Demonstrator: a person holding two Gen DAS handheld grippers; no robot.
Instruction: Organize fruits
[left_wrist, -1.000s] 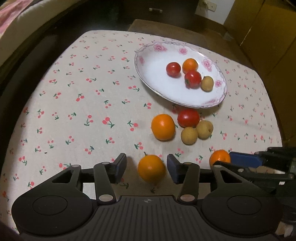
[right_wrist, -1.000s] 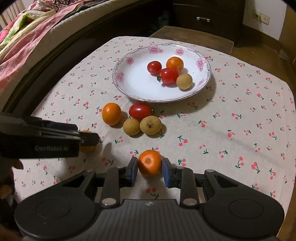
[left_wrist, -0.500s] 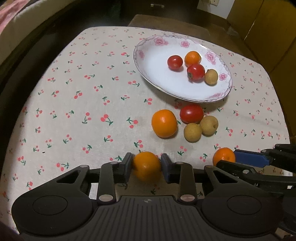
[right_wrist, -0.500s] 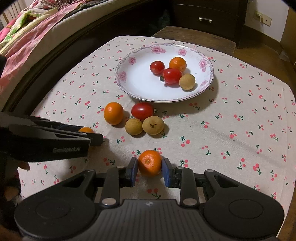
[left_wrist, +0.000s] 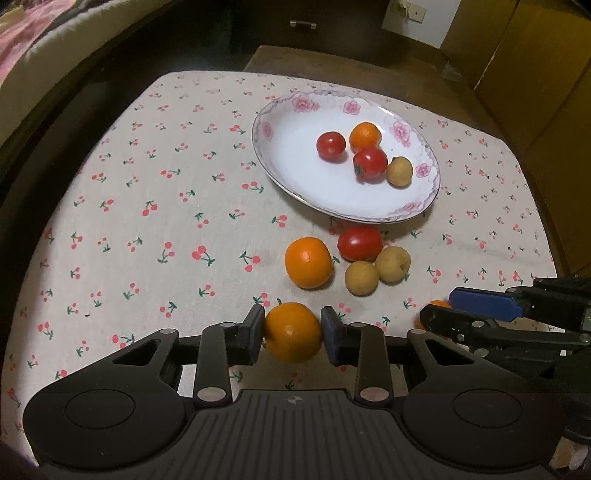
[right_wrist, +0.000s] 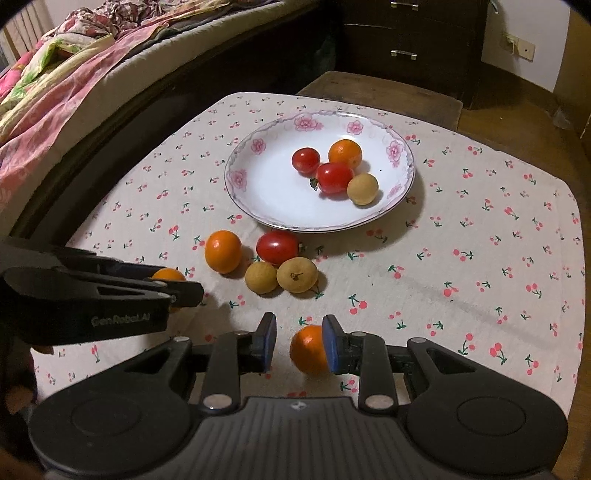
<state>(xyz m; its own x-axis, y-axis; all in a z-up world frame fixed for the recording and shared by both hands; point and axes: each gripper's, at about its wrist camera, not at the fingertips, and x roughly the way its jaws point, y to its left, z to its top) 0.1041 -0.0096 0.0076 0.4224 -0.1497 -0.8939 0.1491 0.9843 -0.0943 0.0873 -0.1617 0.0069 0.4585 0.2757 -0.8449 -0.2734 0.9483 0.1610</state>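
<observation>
A flowered white plate (left_wrist: 291, 177) (right_wrist: 266, 195) holds two red tomatoes, an orange and a tan fruit. In front of it on the cloth lie an orange (left_wrist: 308, 262) (right_wrist: 223, 251), a red tomato (left_wrist: 359, 243) (right_wrist: 277, 246) and two tan fruits (left_wrist: 376, 271) (right_wrist: 280, 276). My left gripper (left_wrist: 293, 332) is shut on an orange (left_wrist: 293, 332), also seen in the right wrist view (right_wrist: 168, 275). My right gripper (right_wrist: 299, 347) is open; a small orange (right_wrist: 308, 354) touches its right pad only and leaves a gap to the left pad.
The table has a cherry-print cloth (left_wrist: 147, 221) with rounded edges. A bed with pink bedding (right_wrist: 55, 81) lies to the left. A dark dresser (right_wrist: 406, 44) and a wooden stool (right_wrist: 388, 96) stand behind the table.
My left gripper closed on the near orange and lifted it slightly. My right gripper opened, loosening its hold on the small orange, which now sits lower and to the right between the pads.
</observation>
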